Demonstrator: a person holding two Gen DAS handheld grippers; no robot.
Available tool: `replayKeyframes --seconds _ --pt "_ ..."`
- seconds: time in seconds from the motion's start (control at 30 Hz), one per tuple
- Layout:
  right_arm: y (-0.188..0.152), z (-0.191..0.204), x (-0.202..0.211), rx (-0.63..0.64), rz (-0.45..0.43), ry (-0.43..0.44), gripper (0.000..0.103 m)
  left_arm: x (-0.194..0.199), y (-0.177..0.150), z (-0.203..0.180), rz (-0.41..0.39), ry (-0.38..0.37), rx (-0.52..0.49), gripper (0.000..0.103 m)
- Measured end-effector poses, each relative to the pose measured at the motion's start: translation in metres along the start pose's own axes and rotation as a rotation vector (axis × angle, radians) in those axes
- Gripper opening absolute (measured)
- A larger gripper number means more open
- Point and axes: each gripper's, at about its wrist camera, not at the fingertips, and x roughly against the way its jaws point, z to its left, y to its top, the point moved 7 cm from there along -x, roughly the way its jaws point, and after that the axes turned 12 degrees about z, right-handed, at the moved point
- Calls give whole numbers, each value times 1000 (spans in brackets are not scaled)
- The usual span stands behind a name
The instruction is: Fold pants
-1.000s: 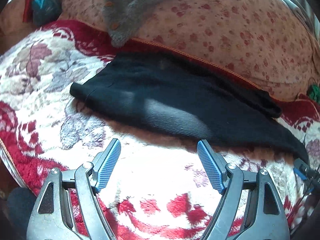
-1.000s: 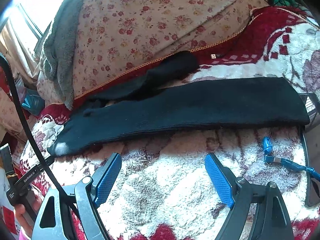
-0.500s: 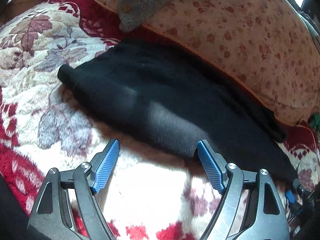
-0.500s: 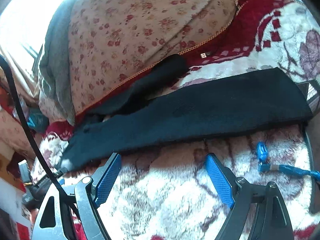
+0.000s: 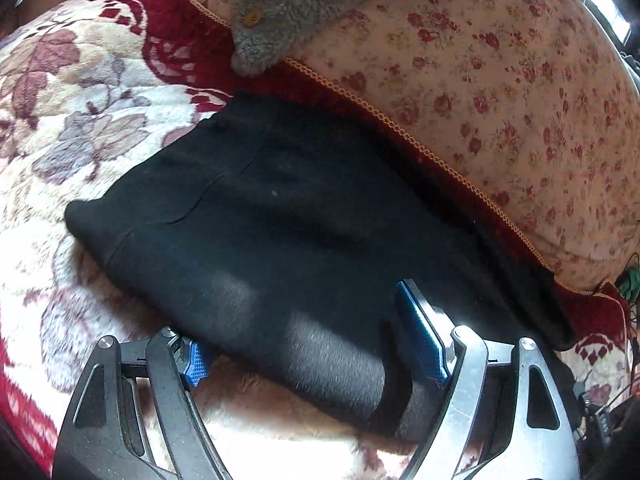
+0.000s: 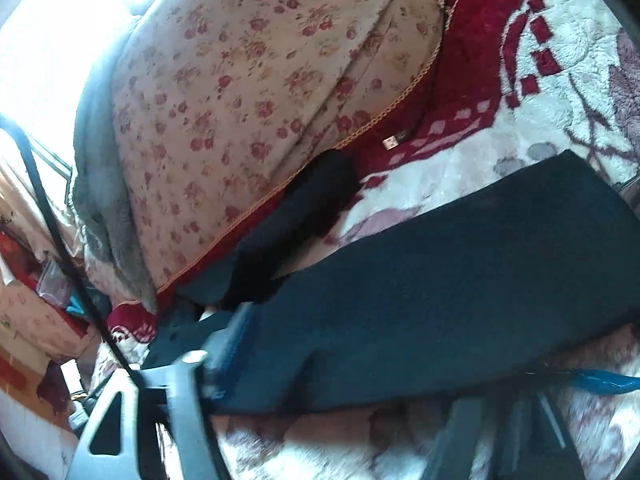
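Observation:
Black pants point(image 5: 272, 232) lie flat on a floral fleece blanket point(image 5: 60, 128). The waist end is at the left in the left wrist view. My left gripper point(image 5: 308, 344) is open and straddles the near edge of the pants: the left finger is tucked under the cloth, the right finger point(image 5: 420, 332) lies on top. In the right wrist view the long leg point(image 6: 440, 292) runs across the frame, with the other leg point(image 6: 316, 200) behind it. My right gripper point(image 6: 340, 368) is blurred. Its left finger point(image 6: 228, 340) is over the leg's near edge and its right finger is under the cloth; the jaws stand wide apart.
A flowered cushion point(image 5: 500, 92) rises along the far side, with a grey fleece garment point(image 5: 288, 4) draped over it. A USB plug point(image 6: 394, 141) lies on the red border of the blanket. A blue cable connector point(image 6: 600, 384) lies near the right gripper. Clutter fills the far left point(image 6: 48, 288).
Both grippers moved forward from bare blanket onto the near edge of the pants, still open. The pants now lie between the fingers of each.

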Motion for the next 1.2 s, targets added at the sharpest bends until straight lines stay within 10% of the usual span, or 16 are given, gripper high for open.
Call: replayKeyframes --seconds 0.1,0.17,1.2 --pt "4 -12 0 -42 -19 22 29 -1 7 8 -13 57 18 25" --pt "6 -16 0 -49 -16 32 20 -5 10 17 -7 51 31 15" --pt "-82 28 8 68 136 62 13 77 -55 122 -40 141 14 14"
